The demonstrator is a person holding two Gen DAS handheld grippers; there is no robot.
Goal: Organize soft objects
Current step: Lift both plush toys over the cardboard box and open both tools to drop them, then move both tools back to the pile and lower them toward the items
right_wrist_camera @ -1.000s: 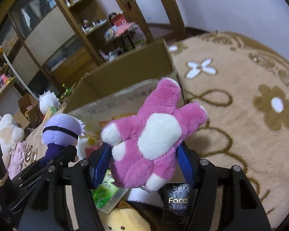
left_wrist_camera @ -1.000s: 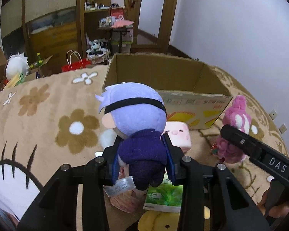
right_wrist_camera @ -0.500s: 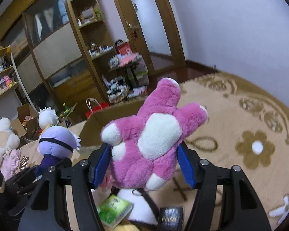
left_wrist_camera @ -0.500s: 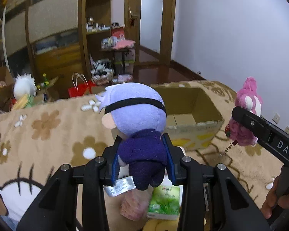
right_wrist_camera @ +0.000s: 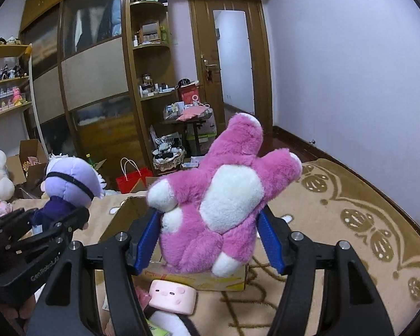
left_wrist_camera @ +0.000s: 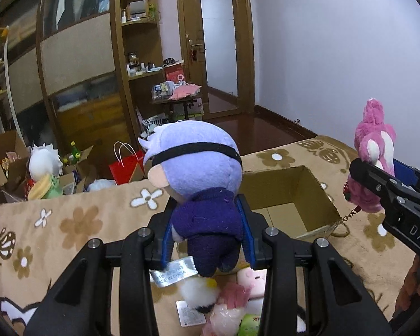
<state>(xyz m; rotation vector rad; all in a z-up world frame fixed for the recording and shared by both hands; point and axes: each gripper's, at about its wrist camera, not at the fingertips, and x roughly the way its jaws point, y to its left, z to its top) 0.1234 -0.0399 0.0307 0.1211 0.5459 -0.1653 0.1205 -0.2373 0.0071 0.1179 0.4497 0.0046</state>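
My left gripper (left_wrist_camera: 207, 232) is shut on a plush doll (left_wrist_camera: 201, 184) with a lavender head, black band and dark purple body; the blue pads press its torso. The doll (right_wrist_camera: 67, 190) and the left gripper (right_wrist_camera: 61, 224) also show at the left of the right wrist view. My right gripper (right_wrist_camera: 207, 240) is shut on a pink and white plush bear (right_wrist_camera: 218, 204), seen too at the right edge of the left wrist view as the bear (left_wrist_camera: 375, 151). An open cardboard box (left_wrist_camera: 288, 204) sits on the flowered blanket below and ahead of both toys.
Below the grippers lie small soft items: a pink square plush (right_wrist_camera: 173, 296), a white pompom toy (left_wrist_camera: 196, 291) and packets. A red paper bag (left_wrist_camera: 126, 165), more boxes and plush toys (left_wrist_camera: 44, 165) stand past the blanket's far edge. Wardrobe, shelves and door lie beyond.
Both grippers have risen with their toys still held. The box and the items on the blanket now sit lower in both views, and more of the room shows.
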